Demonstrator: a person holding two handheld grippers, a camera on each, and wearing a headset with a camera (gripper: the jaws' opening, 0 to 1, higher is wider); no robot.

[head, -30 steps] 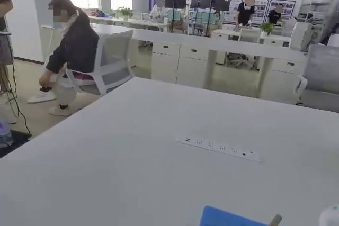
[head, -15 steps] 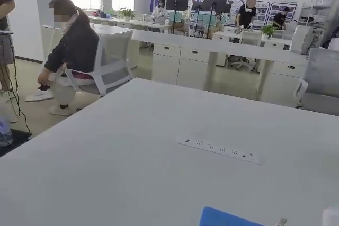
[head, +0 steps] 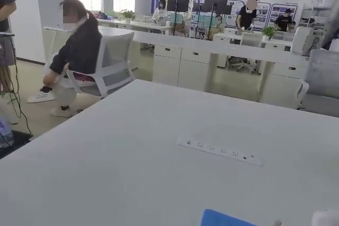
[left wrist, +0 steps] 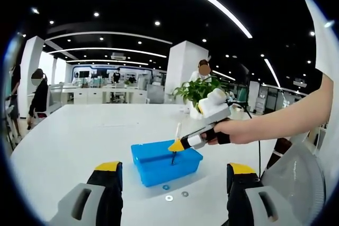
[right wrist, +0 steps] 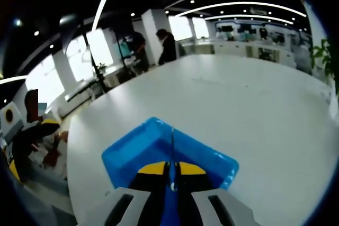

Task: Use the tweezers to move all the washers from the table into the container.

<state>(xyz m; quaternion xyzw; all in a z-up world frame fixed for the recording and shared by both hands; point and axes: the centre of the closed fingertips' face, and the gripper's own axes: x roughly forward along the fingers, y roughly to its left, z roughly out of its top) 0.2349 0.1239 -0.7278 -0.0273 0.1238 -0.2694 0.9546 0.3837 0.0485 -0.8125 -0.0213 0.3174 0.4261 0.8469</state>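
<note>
Headset drift aside, blue rectangular plastic container [right wrist: 132,154] sits unmoved. Right claw [right wrist: 170,172] is clamped on thin metal tweezers [right wrist: 171,149], tips over the container, presumably for release. Small metal washers [left wrist: 169,198] lie on the white surface [left wrist: 79,141] just beside it. Left claw [left wrist: 175,168] gapes wide, empty.

Blue container [left wrist: 159,173], washers [left wrist: 168,198] nr it; tweezers [right wrist: 171,149] above
</note>
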